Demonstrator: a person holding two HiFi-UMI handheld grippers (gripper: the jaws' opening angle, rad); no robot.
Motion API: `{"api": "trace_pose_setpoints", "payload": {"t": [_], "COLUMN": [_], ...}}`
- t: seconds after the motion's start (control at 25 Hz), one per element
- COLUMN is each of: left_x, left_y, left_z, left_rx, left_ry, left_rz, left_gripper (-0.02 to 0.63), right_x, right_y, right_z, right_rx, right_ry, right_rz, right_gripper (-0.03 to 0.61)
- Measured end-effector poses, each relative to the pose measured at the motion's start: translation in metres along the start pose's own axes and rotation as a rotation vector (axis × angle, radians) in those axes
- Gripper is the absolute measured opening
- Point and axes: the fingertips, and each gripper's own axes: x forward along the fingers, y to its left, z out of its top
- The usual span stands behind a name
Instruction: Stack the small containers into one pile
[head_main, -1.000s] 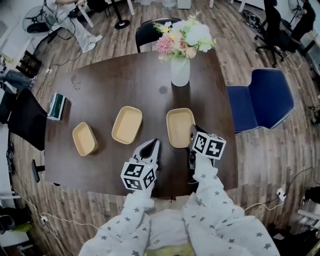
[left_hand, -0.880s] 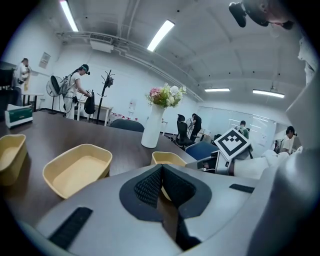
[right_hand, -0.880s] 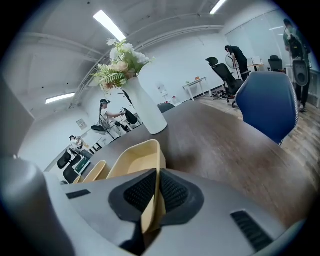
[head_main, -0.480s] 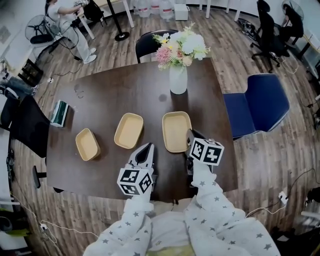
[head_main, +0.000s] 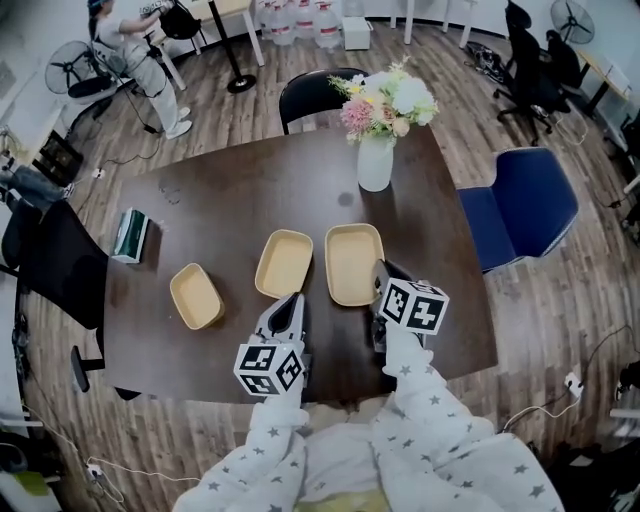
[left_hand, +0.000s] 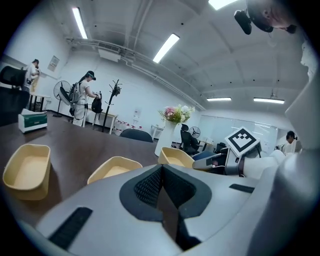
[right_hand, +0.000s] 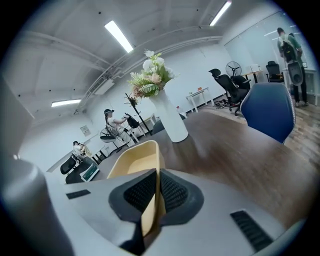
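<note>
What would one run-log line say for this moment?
right gripper: shut on right container, rim | left gripper: shut, empty | middle container, left container: apart, unstacked

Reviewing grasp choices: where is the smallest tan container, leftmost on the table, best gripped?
Probably the near end wall of the smallest container, approached from the person's side, one jaw inside, one outside: it sits upright, open-topped and thin-walled, as the right gripper grips the largest container.

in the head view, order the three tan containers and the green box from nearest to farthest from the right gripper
1. Largest container, right end of the row, its rim pinched in the right gripper.
2. Middle container, just left of it.
3. Smallest container, left end of the row.
4. Green box, far left, beyond the row.
</note>
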Motion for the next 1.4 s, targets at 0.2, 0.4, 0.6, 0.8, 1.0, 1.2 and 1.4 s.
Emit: {"api": "trace_pose_setpoints", "payload": {"t": [0.2, 0.4, 0.6, 0.8, 1.0, 1.2, 1.4], "left_x": [-0.016, -0.03, -0.042, -0.05, -0.05, -0.046, -0.044], "left_y": [0.032, 0.061, 0.084, 0.104, 0.115, 0.121, 0.119], "left_z": [0.012, 0.02, 0.027, 0.033, 0.038, 0.039, 0.037], "left_rx": [-0.002, -0.005, 0.0, 0.01, 0.021, 0.019, 0.022], "left_ry": [-0.017, -0.026, -0.039, -0.048, -0.047, -0.039, -0.022], "left_rz": [-0.005, -0.013, -0.025, -0.028, -0.033, -0.024, -0.014], "left_gripper": [0.025, 0.026, 0.026, 0.026, 0.026, 0.026, 0.026], "right_x": [0.006, 0.014, 0.024, 0.034, 0.047, 0.055, 0.06], "right_y": [0.035, 0.065, 0.092, 0.111, 0.127, 0.128, 0.125], "right_z": [-0.005, -0.01, -0.018, -0.024, -0.032, -0.036, -0.044], "right_rx": [0.006, 0.004, 0.037, 0.101, 0.115, 0.147, 0.202], "right_ry": [-0.031, -0.05, -0.079, -0.123, -0.132, -0.15, -0.156], "right_rz": [-0.004, -0.014, -0.009, -0.063, -0.083, -0.102, -0.14], "right_gripper": [0.035, 0.035, 0.035, 0.035, 0.035, 0.035, 0.035]}}
